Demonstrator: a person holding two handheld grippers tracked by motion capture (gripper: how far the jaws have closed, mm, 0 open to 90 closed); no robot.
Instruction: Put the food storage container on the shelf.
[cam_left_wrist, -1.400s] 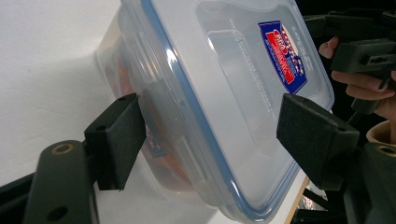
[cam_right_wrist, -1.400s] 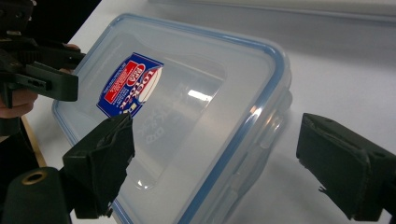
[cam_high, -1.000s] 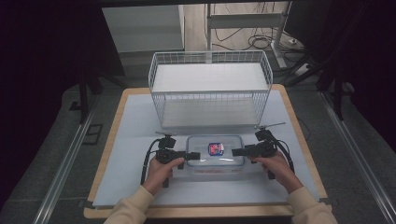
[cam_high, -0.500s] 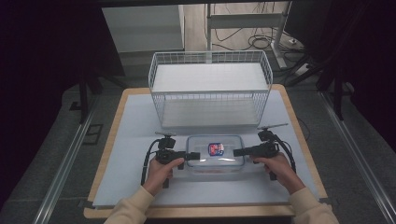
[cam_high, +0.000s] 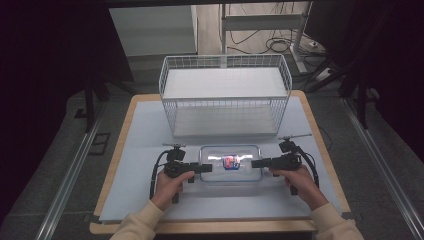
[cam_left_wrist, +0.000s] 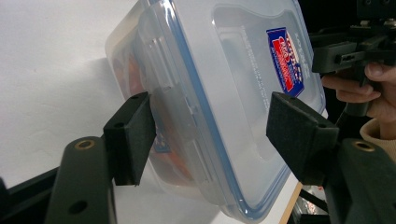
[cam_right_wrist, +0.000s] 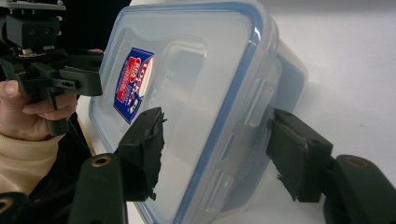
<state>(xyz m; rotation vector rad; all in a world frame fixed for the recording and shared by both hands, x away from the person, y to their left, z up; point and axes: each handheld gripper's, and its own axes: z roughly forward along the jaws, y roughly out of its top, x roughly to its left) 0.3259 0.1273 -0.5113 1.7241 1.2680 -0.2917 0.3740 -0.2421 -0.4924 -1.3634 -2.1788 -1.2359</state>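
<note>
While the clear rectangular plastic container with a blue-sealed lid (cam_high: 230, 163) lies flat on the white table mat (cam_high: 145, 150), just in front of the white wire basket (cam_high: 225, 95), its long axis runs straight from one hand to the other; the left gripper (cam_high: 206, 169) meets its left short end and the right gripper (cam_high: 256, 163) its right short end, both equally near; each pair of jaws has just been closing around a side latch, yet gaps show at the pads (cam_left_wrist: 133, 135), so neither grips; squeezing both ends looks due next.
</note>
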